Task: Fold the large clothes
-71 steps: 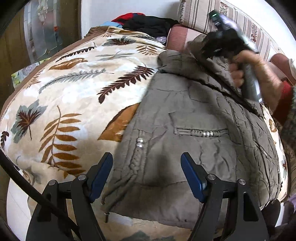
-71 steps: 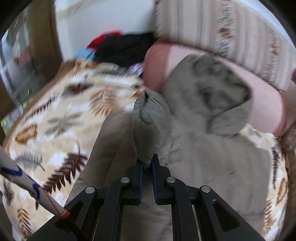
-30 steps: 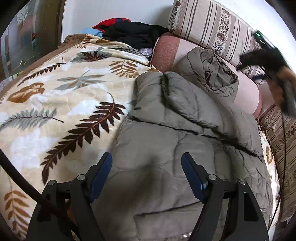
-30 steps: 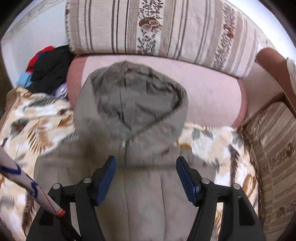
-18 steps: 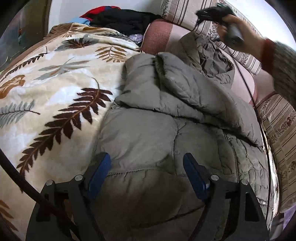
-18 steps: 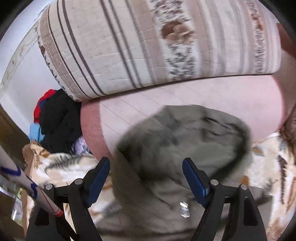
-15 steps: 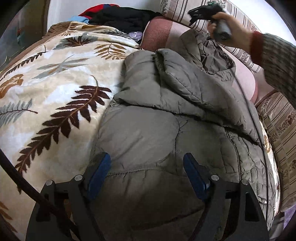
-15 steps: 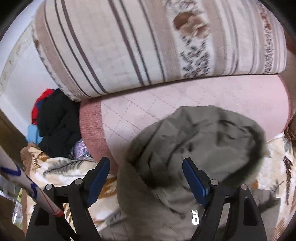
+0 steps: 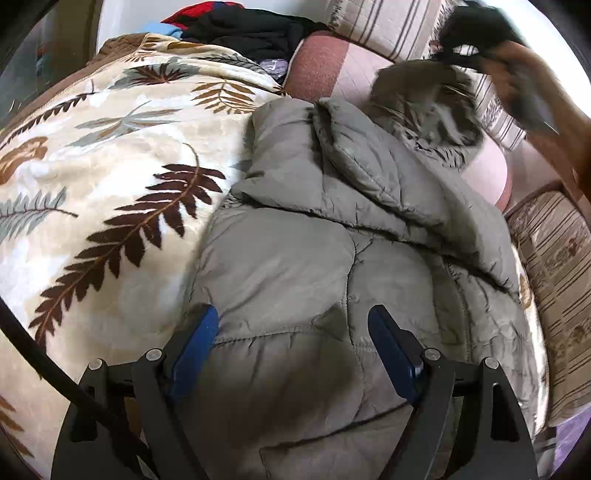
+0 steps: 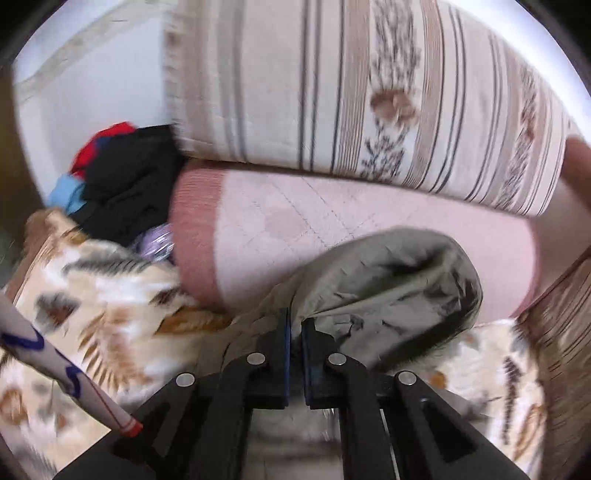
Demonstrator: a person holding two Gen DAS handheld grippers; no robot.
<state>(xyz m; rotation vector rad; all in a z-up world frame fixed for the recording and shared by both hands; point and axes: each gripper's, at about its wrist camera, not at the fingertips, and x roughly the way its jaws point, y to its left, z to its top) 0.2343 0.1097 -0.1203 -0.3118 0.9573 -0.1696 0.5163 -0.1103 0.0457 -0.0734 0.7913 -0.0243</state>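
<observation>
A grey-green padded jacket [image 9: 332, 266] lies on a leaf-patterned blanket [image 9: 92, 166], one sleeve folded across its chest. My left gripper [image 9: 291, 343] is open and hovers just over the jacket's body, holding nothing. The jacket's hood [image 9: 424, 107] is lifted at the far end; the right gripper shows blurred above it in the left wrist view [image 9: 472, 33]. In the right wrist view my right gripper [image 10: 295, 325] is shut on the hood [image 10: 399, 280], pinching its edge in front of the pink cushion.
A pink cushion [image 10: 332, 236] and a striped floral cushion [image 10: 351, 81] stand behind the hood. A pile of black, red and blue clothes [image 10: 125, 184] lies at the back left. A striped sofa arm [image 9: 554, 277] bounds the right side.
My right gripper was open over the hood and has shut on its edge, lifting it. My left gripper has stayed open over the jacket's body.
</observation>
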